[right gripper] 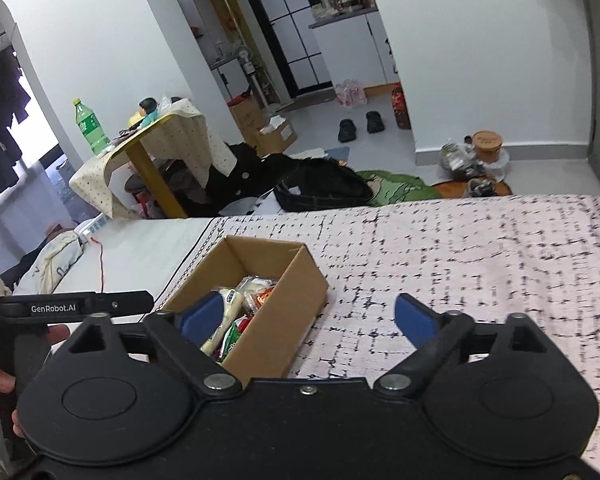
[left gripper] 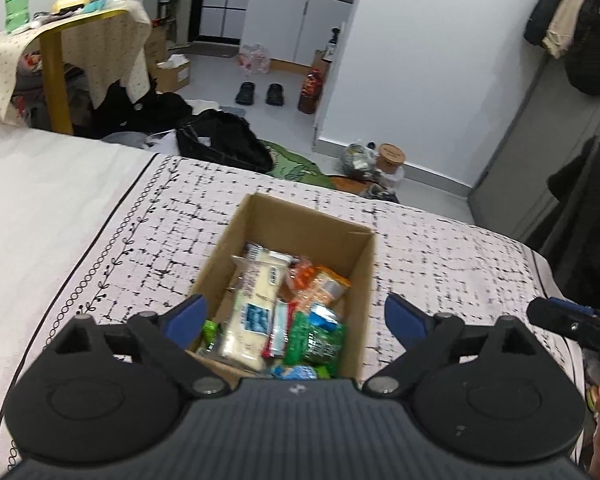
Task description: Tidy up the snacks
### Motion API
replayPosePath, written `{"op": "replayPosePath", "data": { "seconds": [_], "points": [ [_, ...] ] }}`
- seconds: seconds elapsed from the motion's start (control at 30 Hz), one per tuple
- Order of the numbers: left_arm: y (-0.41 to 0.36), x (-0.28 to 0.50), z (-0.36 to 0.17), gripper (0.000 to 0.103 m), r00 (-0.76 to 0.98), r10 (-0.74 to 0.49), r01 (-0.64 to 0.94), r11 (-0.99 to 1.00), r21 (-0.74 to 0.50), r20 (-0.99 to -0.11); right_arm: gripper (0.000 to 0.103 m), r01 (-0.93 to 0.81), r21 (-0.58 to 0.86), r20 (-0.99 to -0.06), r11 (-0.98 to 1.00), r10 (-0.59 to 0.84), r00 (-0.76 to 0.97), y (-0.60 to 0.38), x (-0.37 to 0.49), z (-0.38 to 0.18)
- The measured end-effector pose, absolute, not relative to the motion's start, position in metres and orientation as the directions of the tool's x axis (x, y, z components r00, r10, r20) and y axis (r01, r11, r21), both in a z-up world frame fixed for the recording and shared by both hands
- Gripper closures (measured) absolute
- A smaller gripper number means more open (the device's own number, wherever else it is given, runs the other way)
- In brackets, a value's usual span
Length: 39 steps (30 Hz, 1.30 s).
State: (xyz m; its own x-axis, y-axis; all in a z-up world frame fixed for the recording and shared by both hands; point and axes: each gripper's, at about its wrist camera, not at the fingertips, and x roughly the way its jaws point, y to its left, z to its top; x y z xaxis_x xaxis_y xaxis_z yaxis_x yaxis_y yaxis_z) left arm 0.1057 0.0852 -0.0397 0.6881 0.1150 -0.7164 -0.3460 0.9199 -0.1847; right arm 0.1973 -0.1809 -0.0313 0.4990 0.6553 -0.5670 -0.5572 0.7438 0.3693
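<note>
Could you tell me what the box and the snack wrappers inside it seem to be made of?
The box looks like plain brown corrugated cardboard, matte, with raw cut edges and a folded corner seam. The snack wrappers look like thin glossy plastic film: they crinkle and catch highlights, and the long pale packet seems partly see-through.

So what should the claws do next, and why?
Probably just back away from the cardboard box and stop. Both the left claw and the right claw are open and empty, the snack packets already lie inside the box, and no loose snack shows on the bedspread.
</note>
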Motion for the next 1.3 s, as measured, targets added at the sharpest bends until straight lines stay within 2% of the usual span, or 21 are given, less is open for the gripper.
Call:
{"op": "replayPosePath", "data": {
  "seconds": [0.1,0.17,0.8,1.3],
  "points": [
    [0.079,0.101,-0.033,0.003,0.697,0.098,-0.321,0.929,-0.186,-0.711,0.0,-0.559,0.352,-0.571,0.751,0.645,0.507,-0.188,0.188,-0.021],
    [0.077,0.097,-0.028,0.0,0.704,0.093,-0.307,0.934,-0.184,-0.704,0.0,-0.561,0.341,-0.568,0.755,0.641,0.517,-0.192,0.182,-0.013],
    [0.05,0.047,0.019,0.0,0.737,0.062,-0.216,0.965,-0.148,-0.673,0.0,-0.526,0.309,-0.555,0.792,0.599,0.577,-0.224,0.122,0.033],
    [0.032,0.004,0.032,0.0,0.729,0.033,-0.152,0.982,-0.115,-0.683,0.0,-0.509,0.299,-0.579,0.807,0.578,0.576,-0.232,0.076,0.036]
  ]
}}
